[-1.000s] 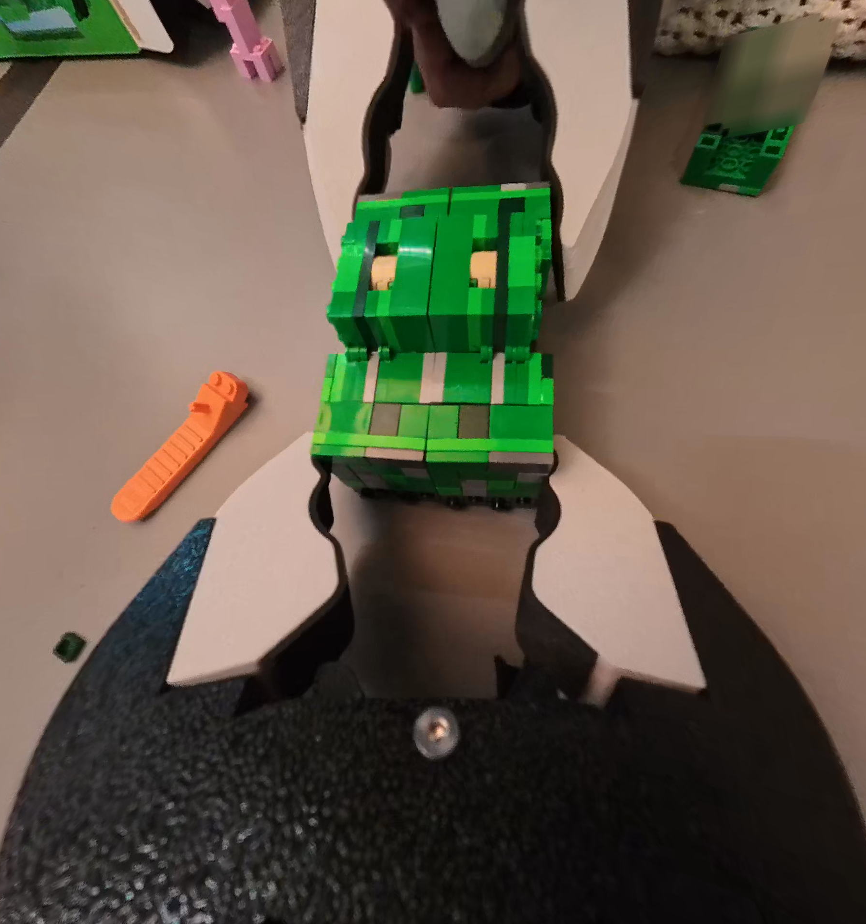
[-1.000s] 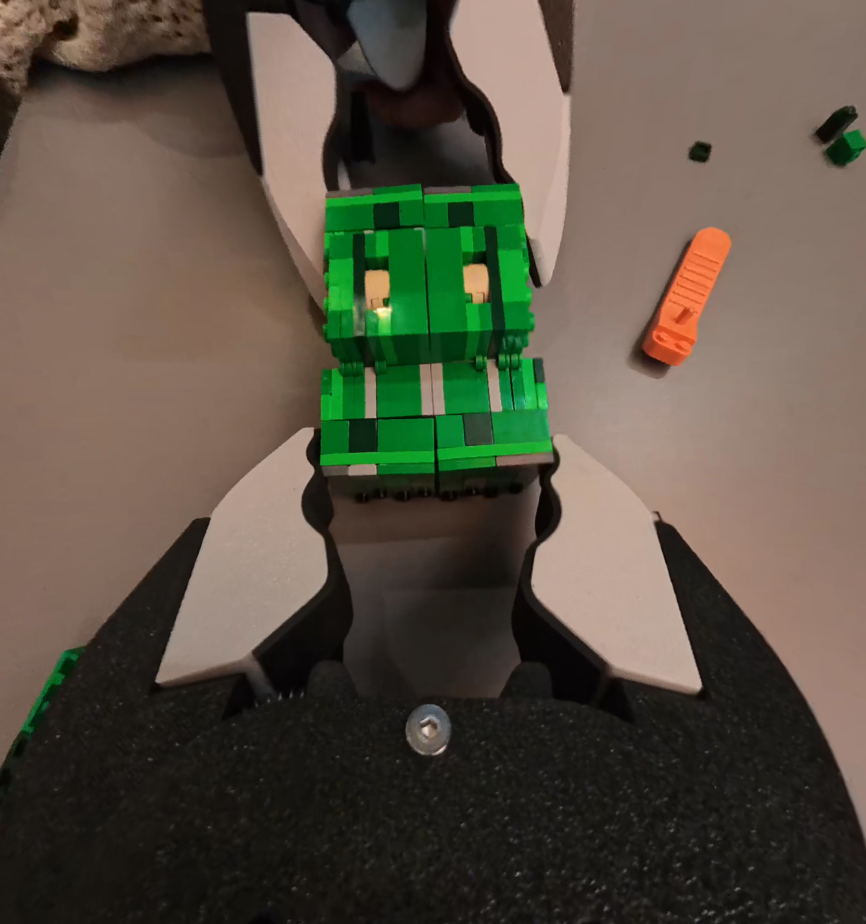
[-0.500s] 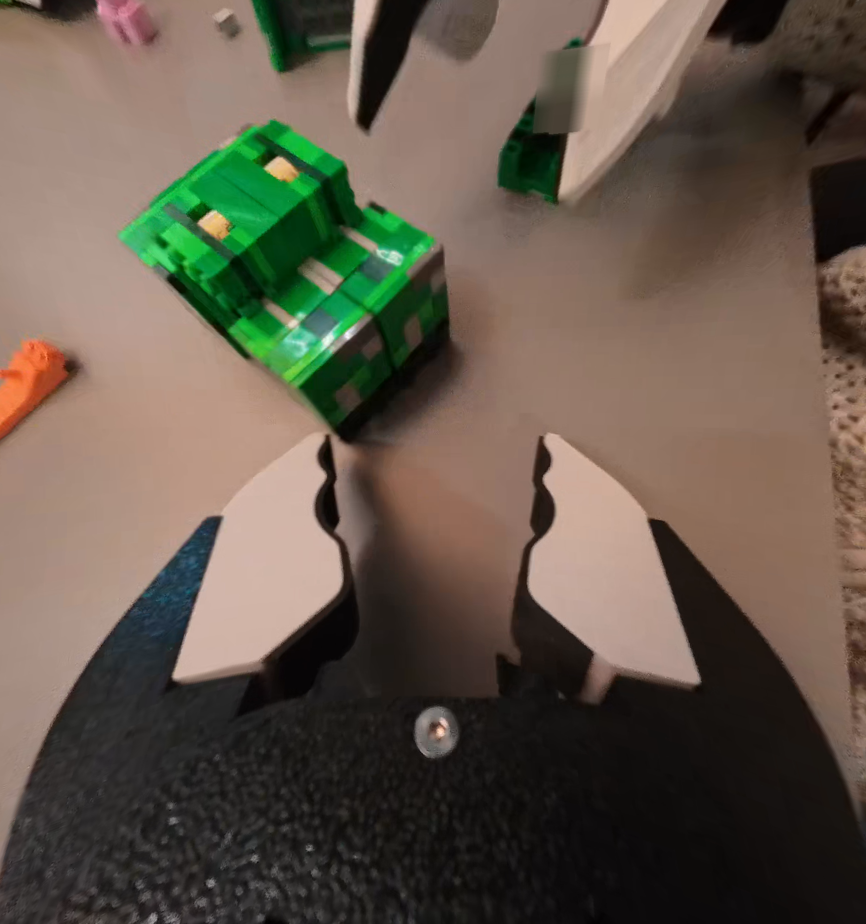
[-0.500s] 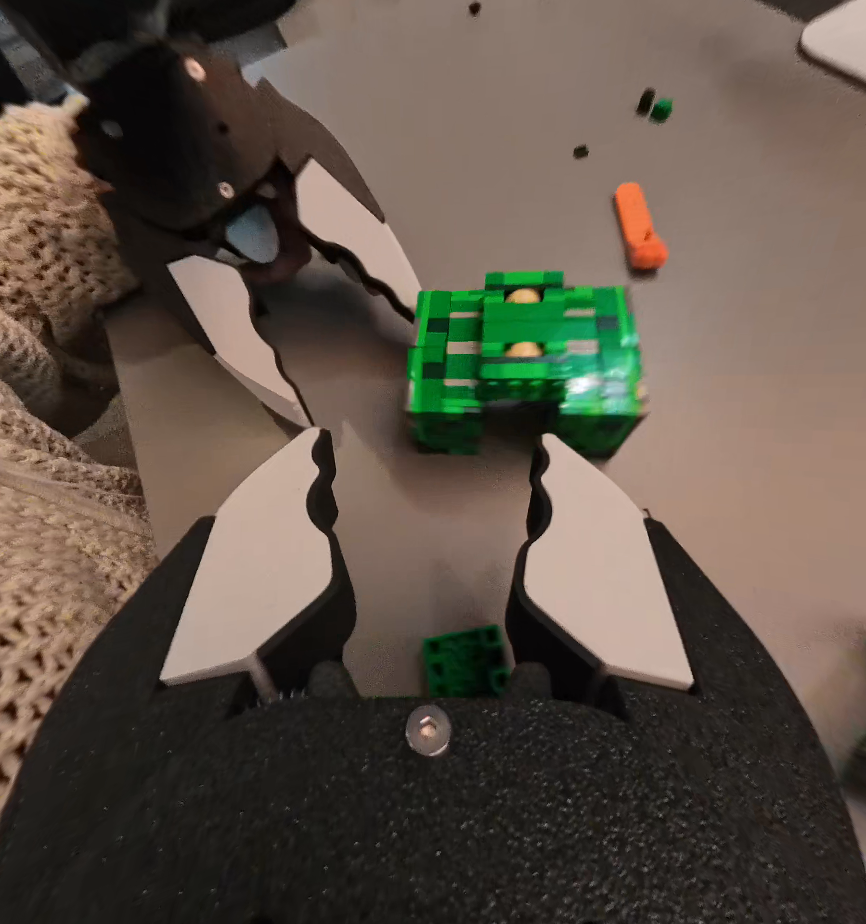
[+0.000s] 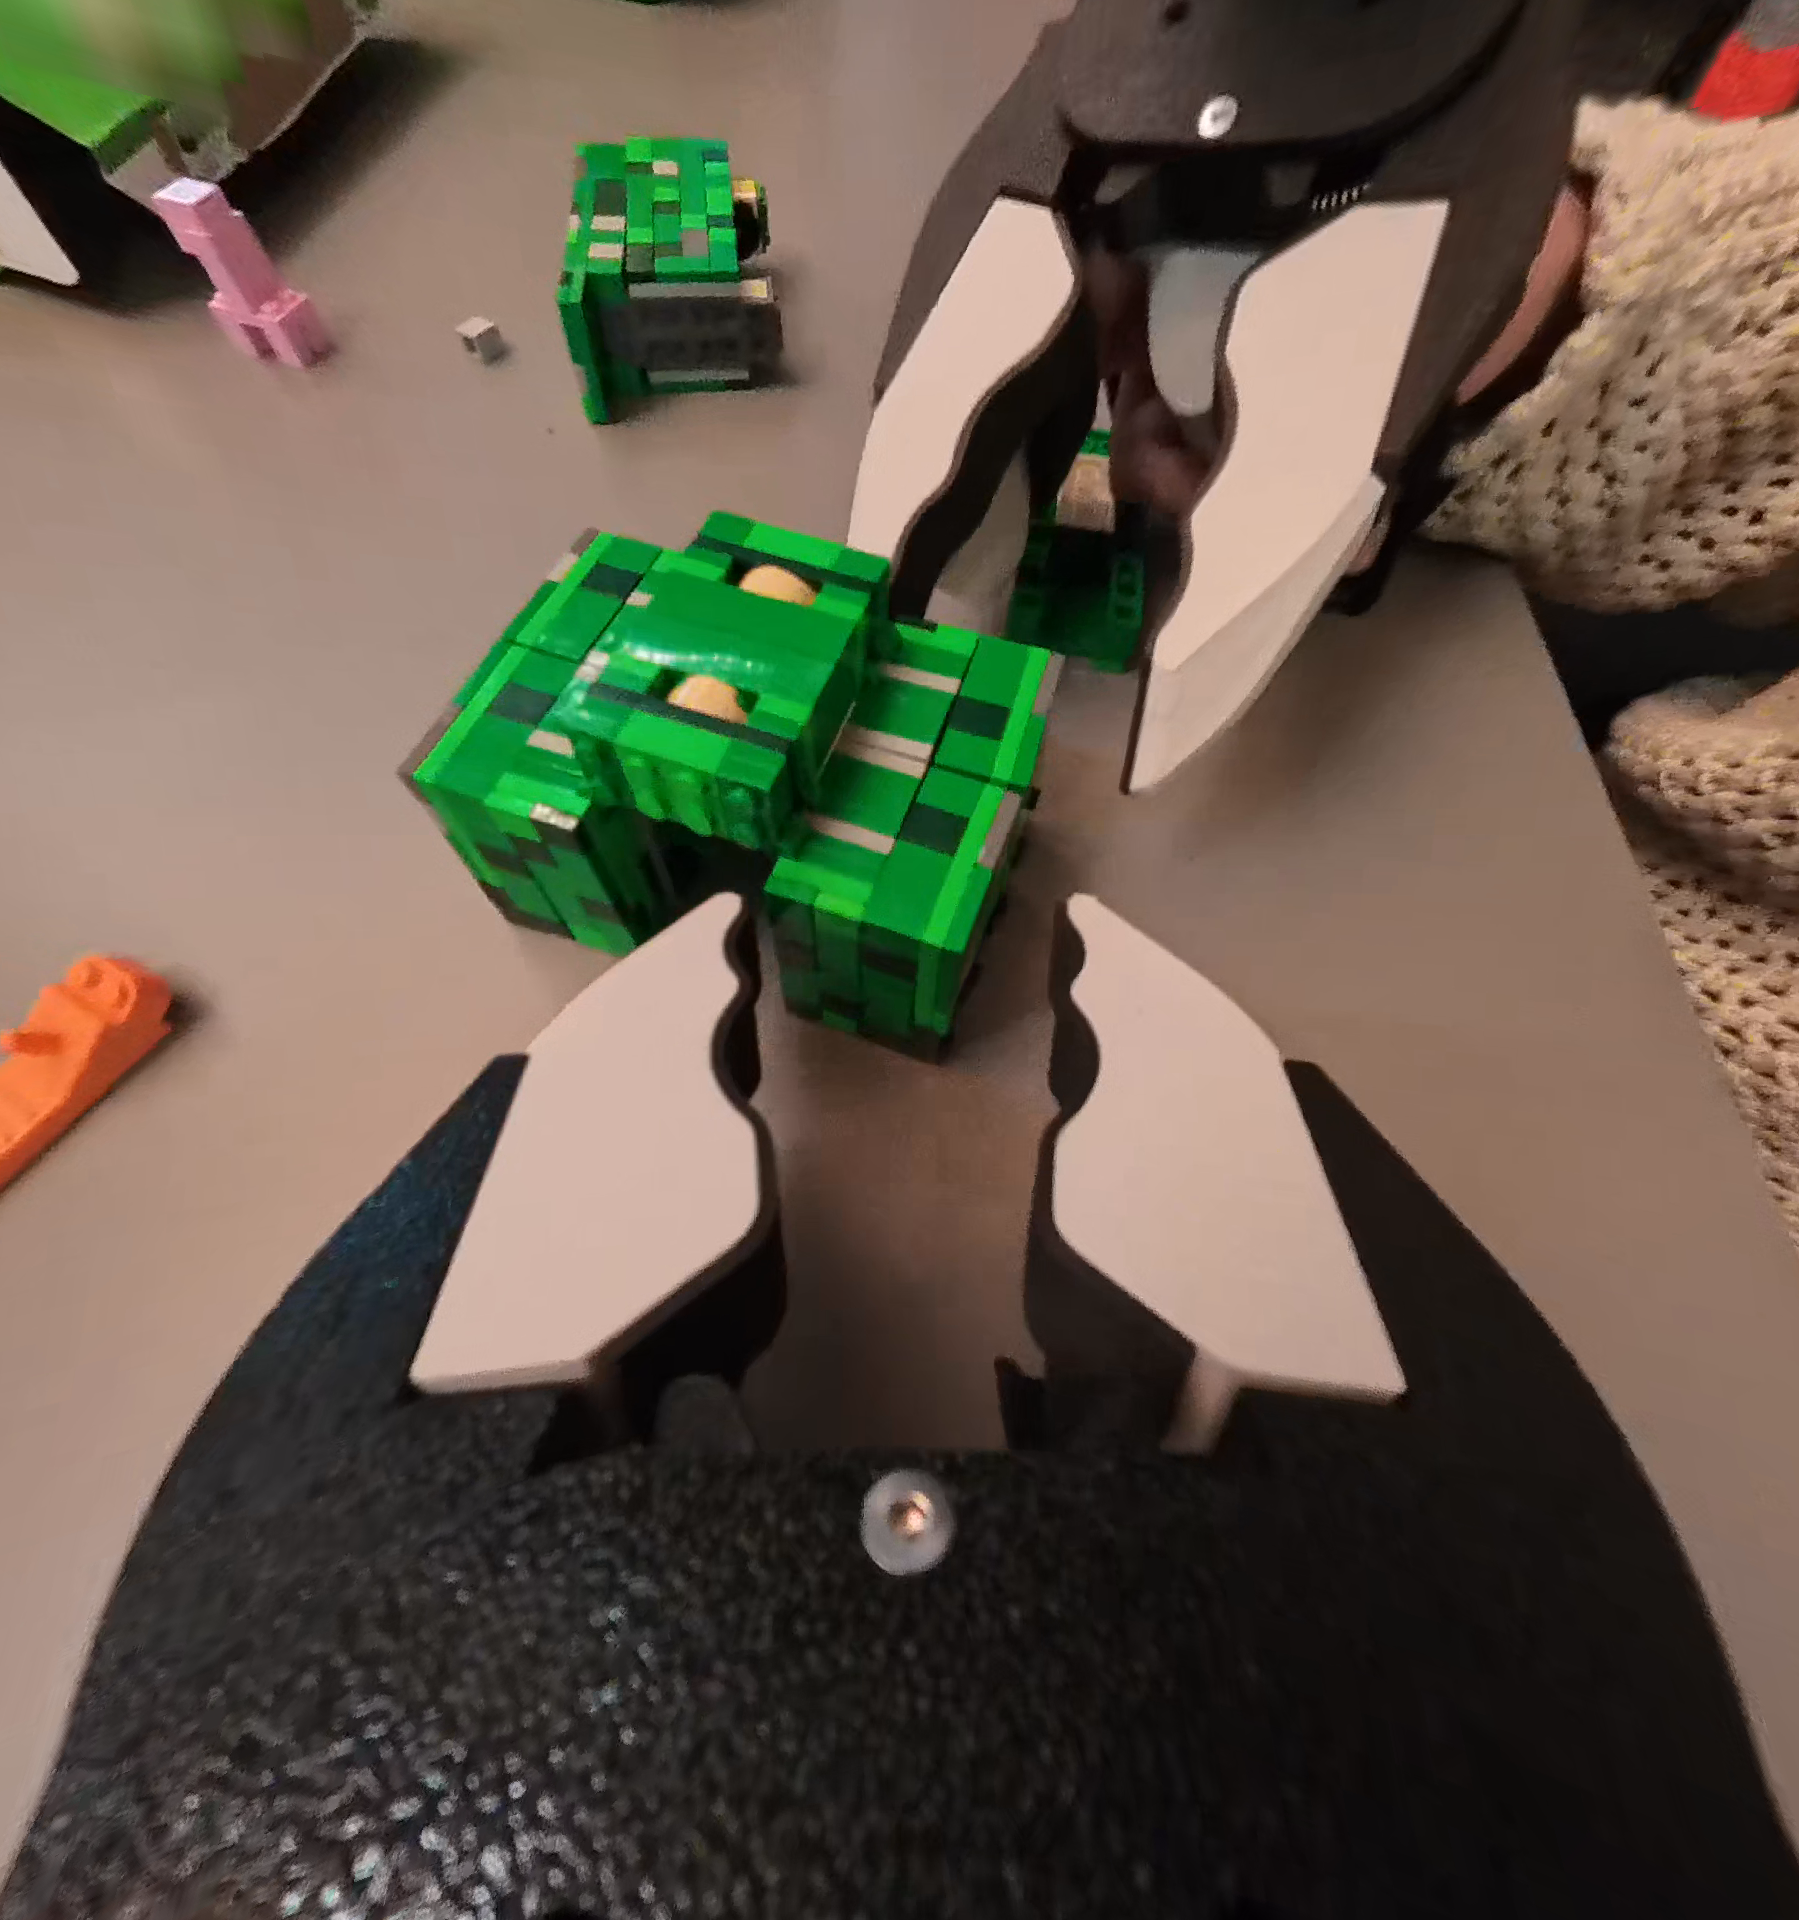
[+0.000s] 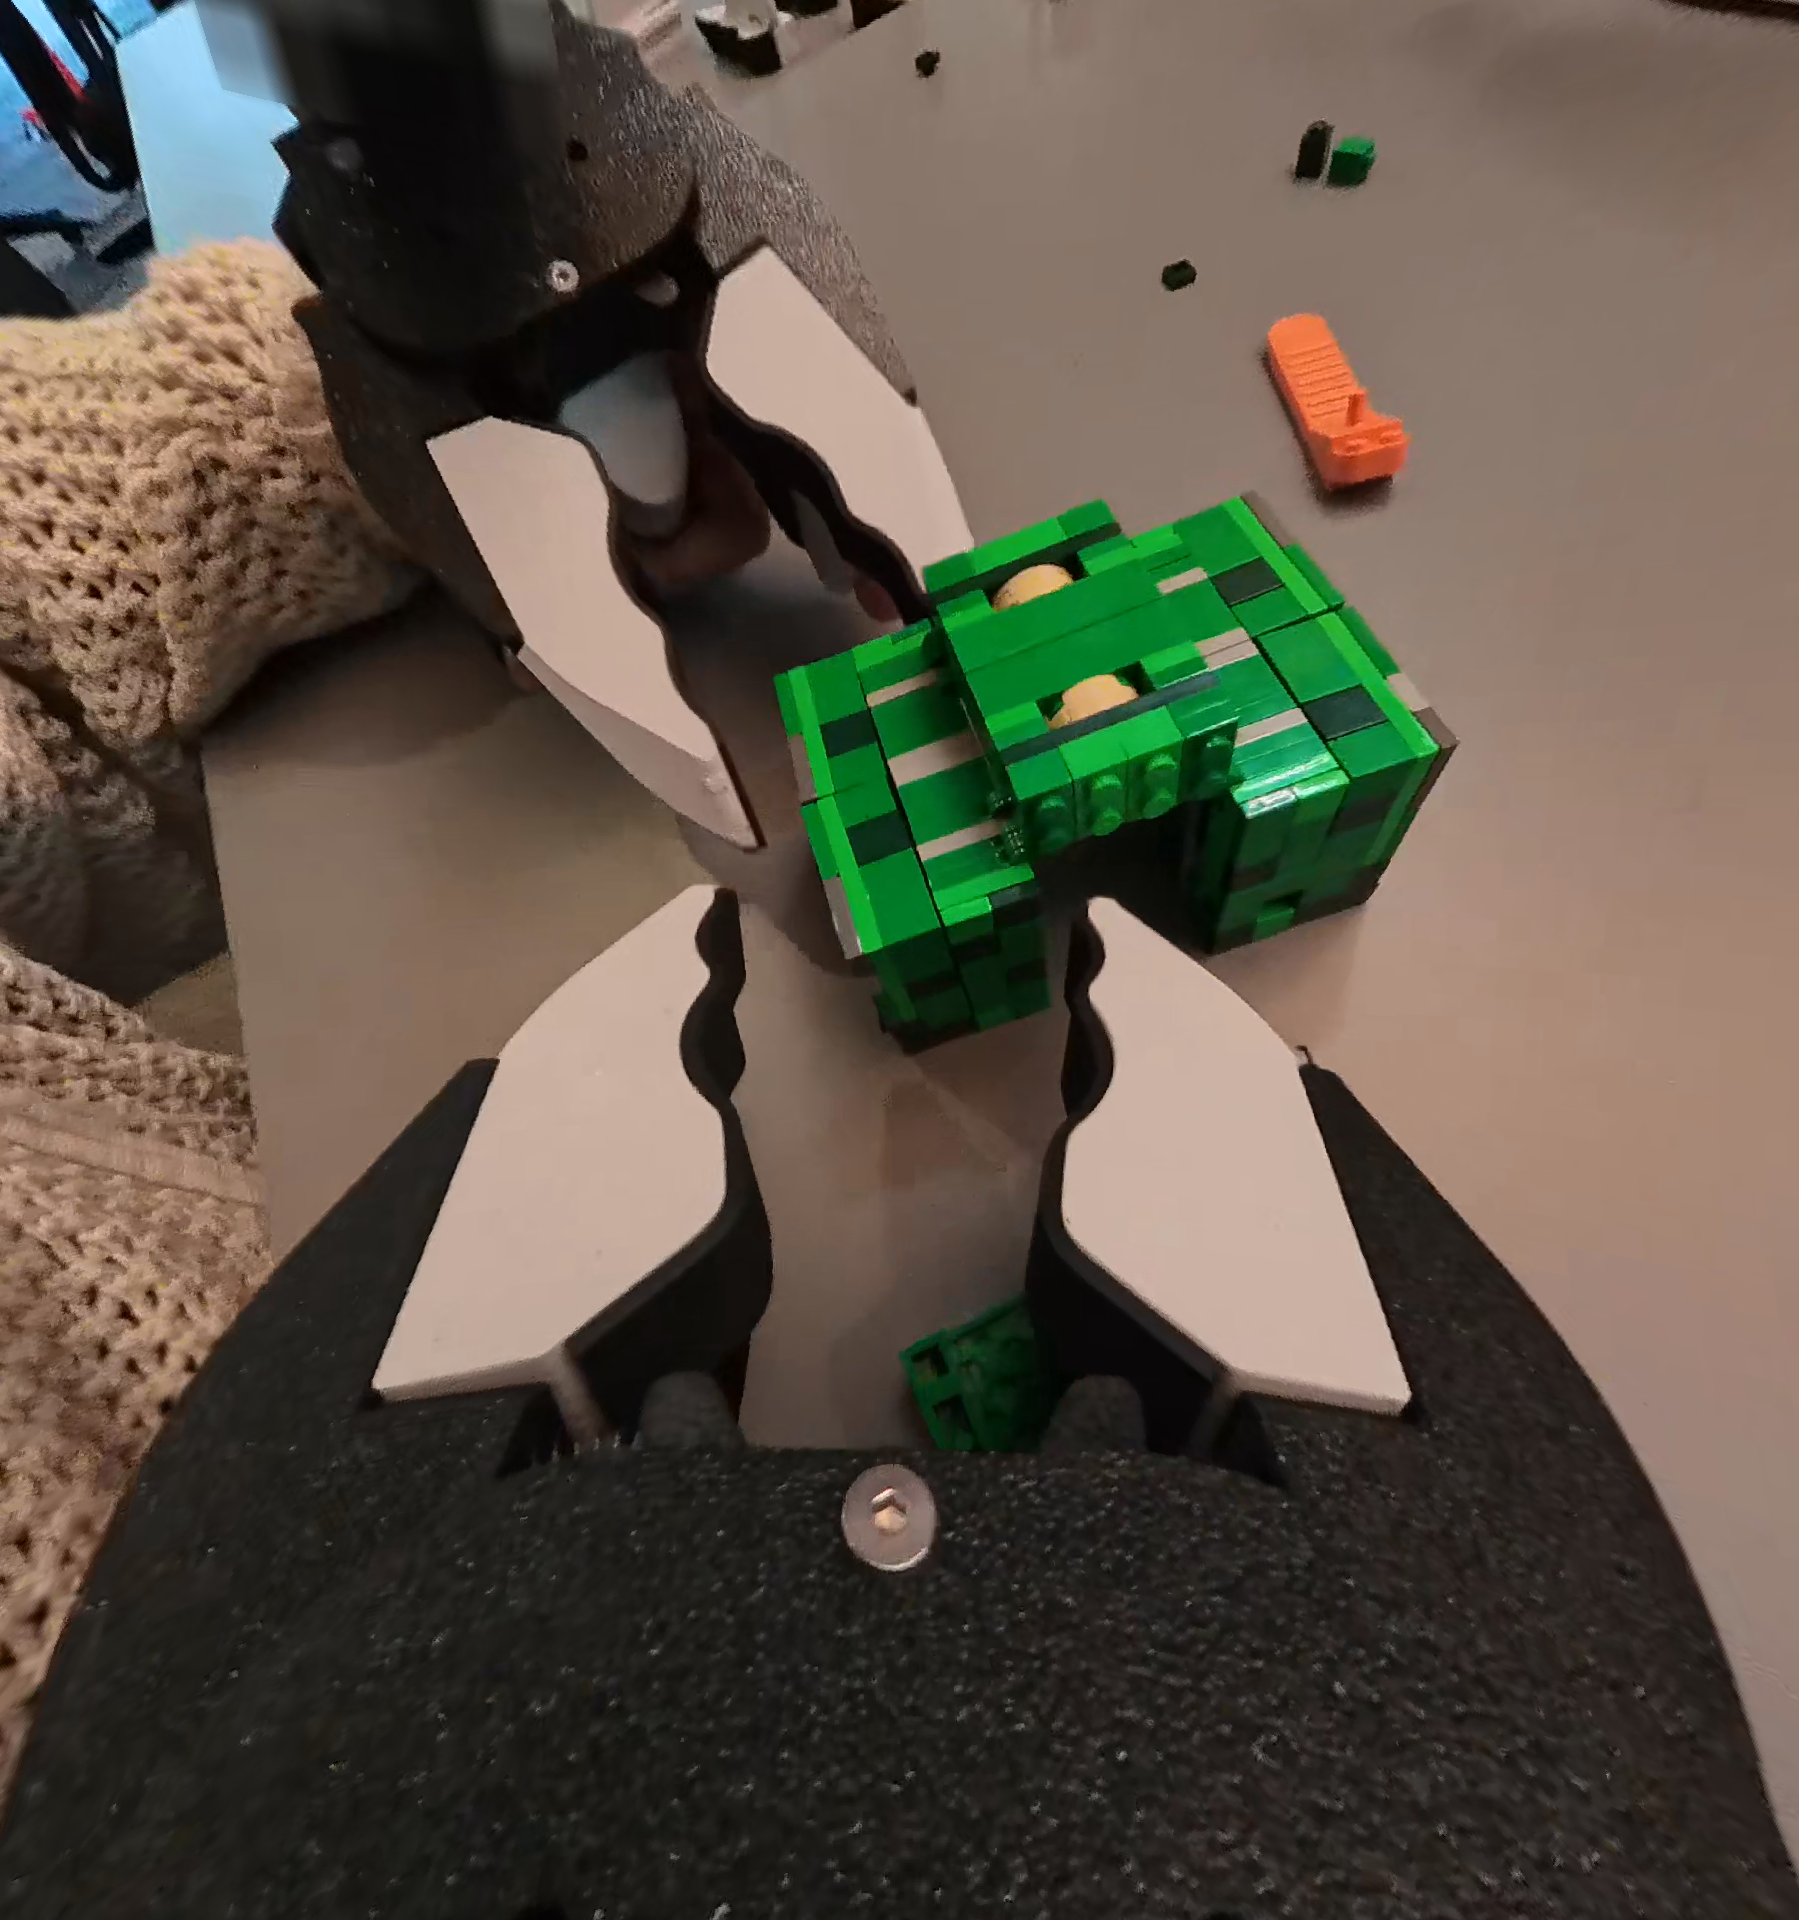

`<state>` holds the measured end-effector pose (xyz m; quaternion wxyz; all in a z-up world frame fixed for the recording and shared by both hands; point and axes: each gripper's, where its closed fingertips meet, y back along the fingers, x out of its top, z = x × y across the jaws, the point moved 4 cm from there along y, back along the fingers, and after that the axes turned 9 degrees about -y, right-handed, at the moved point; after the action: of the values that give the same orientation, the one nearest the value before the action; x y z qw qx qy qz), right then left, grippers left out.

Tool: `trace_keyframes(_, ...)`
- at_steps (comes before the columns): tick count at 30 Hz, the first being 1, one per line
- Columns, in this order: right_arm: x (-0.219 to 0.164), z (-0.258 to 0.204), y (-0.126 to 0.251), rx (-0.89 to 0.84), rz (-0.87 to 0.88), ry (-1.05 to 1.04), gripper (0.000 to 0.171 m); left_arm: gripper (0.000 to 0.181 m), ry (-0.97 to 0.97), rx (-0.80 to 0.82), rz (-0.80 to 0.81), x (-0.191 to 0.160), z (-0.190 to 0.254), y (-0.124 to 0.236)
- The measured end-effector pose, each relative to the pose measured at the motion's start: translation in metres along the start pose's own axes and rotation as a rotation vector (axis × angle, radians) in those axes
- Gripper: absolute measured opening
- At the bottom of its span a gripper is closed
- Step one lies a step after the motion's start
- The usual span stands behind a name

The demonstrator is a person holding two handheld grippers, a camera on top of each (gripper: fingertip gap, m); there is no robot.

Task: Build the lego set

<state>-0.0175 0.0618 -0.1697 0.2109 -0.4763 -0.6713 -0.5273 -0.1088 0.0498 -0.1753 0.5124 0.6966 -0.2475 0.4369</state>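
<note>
Both pairs of fingers are spread and empty. Left gripper (image 5: 903, 914): fingertips sit just short of the near corner of the blocky green brick assembly with two tan round pieces on top (image 5: 739, 748); left fingertip is almost touching its near block, right fingertip is clear of it. Right gripper (image 6: 900, 914) comes in from the opposite side, and the same assembly (image 6: 1103, 748) lies ahead of it and off to the right fingertip's side, near but not between the fingers.

The assembly rests on the grey bench (image 5: 251, 623), near the edge where the knitted beige fabric (image 5: 1705, 416) hangs. Its long axis runs diagonally across both views, so neither gripper is square to it. My guess: the left gripper is nearer and better placed; it needs a small twist to line up across the short side before closing.

A small green brick plate (image 6: 978, 1382) lies on the bench under the right gripper's fingers, close to the palm, not gripped.

Further out:
- orange flat brick-separator tool (image 5: 43, 1081), well apart towards the far side from the fabric
- second green-and-grey block build (image 5: 666, 270)
- pink blocky figure (image 5: 251, 281)
- loose small dark and green bricks (image 6: 1336, 156) towards the far edge.
</note>
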Motion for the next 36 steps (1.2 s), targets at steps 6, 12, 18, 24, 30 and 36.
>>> trace_keyframes(6,0.004,0.003,-0.004,0.01,0.073,-0.071,0.049,0.044,0.029,-0.058,0.042,0.006,-0.005,-0.004)
trace_keyframes(12,0.005,0.003,-0.006,0.027,0.069,-0.084,0.044,0.04,0.039,-0.084,0.043,0.006,-0.006,-0.005)
trace_keyframes(18,0.005,0.003,-0.006,0.033,0.059,-0.07,0.042,0.039,0.03,-0.08,0.037,0.006,-0.006,-0.005)
trace_keyframes(24,0.005,0.004,-0.005,0.037,0.048,-0.053,0.041,0.038,0.03,-0.077,0.034,0.006,-0.006,-0.005)
trace_keyframes(30,0.004,0.004,-0.003,0.062,0.04,-0.051,0.041,0.039,0.056,-0.099,0.04,0.006,-0.005,-0.005)
trace_keyframes(36,-0.004,0.004,-0.005,0.019,-0.056,0.03,0.047,0.055,-0.024,-0.117,-0.038,0.001,0.002,-0.012)
